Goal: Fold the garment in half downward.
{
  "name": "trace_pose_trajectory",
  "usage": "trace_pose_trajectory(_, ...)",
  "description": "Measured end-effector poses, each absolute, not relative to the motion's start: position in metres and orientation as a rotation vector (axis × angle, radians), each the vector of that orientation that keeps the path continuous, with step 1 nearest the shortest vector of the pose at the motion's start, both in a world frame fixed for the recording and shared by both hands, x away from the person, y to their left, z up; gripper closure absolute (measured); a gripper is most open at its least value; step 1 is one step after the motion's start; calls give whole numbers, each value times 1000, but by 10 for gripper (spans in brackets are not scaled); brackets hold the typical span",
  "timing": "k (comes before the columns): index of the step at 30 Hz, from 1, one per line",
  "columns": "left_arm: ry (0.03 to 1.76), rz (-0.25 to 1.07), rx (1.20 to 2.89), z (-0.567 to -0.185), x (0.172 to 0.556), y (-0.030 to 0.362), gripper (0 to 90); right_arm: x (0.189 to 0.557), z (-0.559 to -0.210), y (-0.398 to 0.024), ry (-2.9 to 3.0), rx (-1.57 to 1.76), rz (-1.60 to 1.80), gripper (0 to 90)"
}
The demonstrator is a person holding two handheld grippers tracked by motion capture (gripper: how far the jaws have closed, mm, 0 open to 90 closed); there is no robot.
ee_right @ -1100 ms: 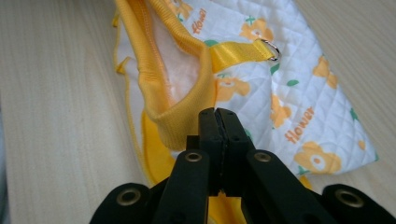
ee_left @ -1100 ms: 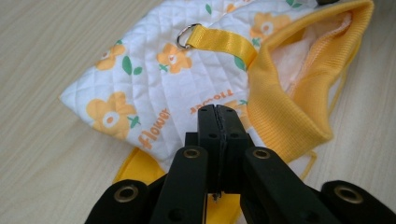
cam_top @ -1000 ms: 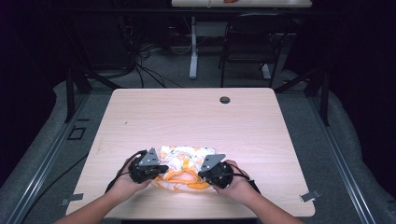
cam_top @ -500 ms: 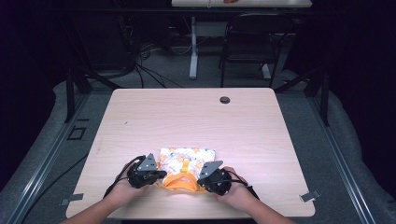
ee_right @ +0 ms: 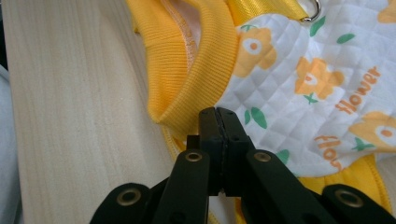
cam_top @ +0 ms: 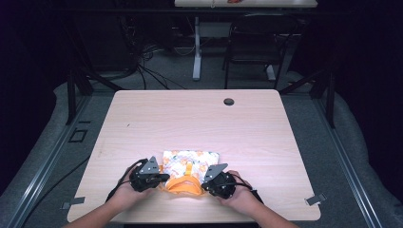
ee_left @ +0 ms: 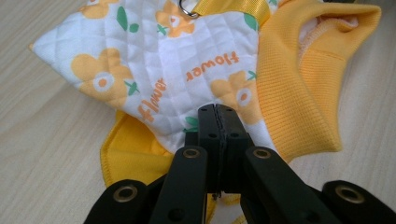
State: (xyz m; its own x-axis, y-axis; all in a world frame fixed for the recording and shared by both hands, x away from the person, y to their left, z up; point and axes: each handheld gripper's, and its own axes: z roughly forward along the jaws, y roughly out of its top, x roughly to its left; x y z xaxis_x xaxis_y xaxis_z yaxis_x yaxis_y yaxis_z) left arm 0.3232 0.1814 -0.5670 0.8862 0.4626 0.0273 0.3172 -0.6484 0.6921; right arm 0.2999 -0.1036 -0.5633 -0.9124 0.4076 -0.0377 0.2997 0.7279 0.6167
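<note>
A small quilted garment, white with orange flowers and yellow ribbed trim, lies near the front edge of the wooden table. My left gripper pinches its left side by the yellow collar. My right gripper pinches the right side. In the left gripper view the jaws are pressed together over the quilted cloth, with yellow trim under them. In the right gripper view the jaws are closed where the ribbed collar meets the quilted panel. A metal ring sits on the yellow strap.
A round cable hole is set in the table's far edge. Beyond the table stand a chair and a desk leg on the grey floor, with cables on the floor. Bare tabletop stretches behind and to both sides of the garment.
Both hands have slid slightly toward the table's near edge, and the garment's yellow collar end has come with them. Both pairs of jaws stay closed.
</note>
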Motion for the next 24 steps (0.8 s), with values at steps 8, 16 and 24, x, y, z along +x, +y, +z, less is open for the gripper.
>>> trace_pose_trajectory(8, 581, 254, 2327, -566, 329, 177, 896, 307, -562, -107, 2747, 605, 928, 900)
trace_pose_trajectory(16, 630, 243, 2292, -568, 341, 173, 897, 318, -561, -111, 2738, 637, 915, 900)
trace_pose_trajectory(24, 644, 260, 2300, -567, 352, 167, 897, 329, -561, -115, 2718, 682, 930, 899)
